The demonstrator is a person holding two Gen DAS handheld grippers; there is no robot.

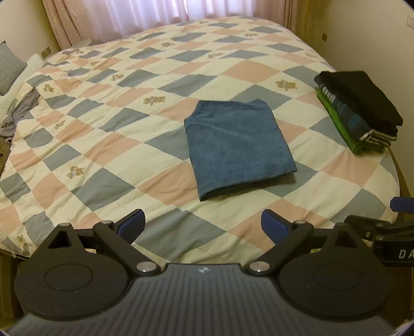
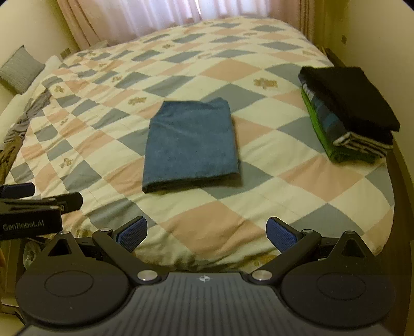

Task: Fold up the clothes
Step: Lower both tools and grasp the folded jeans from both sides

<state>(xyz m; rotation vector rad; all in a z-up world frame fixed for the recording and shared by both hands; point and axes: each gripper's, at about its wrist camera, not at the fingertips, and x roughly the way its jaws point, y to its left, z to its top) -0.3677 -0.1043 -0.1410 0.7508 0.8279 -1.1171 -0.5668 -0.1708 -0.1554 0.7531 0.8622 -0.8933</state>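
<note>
A folded blue garment (image 1: 239,147) lies flat on the checked bedspread (image 1: 103,116), in the middle of the bed; it also shows in the right wrist view (image 2: 192,144). A stack of folded clothes (image 1: 358,108), black on top with striped and green pieces below, sits at the bed's right edge, seen too in the right wrist view (image 2: 348,111). My left gripper (image 1: 203,227) is open and empty, held above the near edge of the bed, short of the blue garment. My right gripper (image 2: 207,234) is open and empty too, beside the left one.
Pink curtains (image 1: 155,15) hang behind the bed. A grey pillow (image 1: 9,67) and crumpled grey and brown cloth (image 2: 15,139) lie at the left side. A wall (image 2: 383,38) stands close on the right, behind the stack.
</note>
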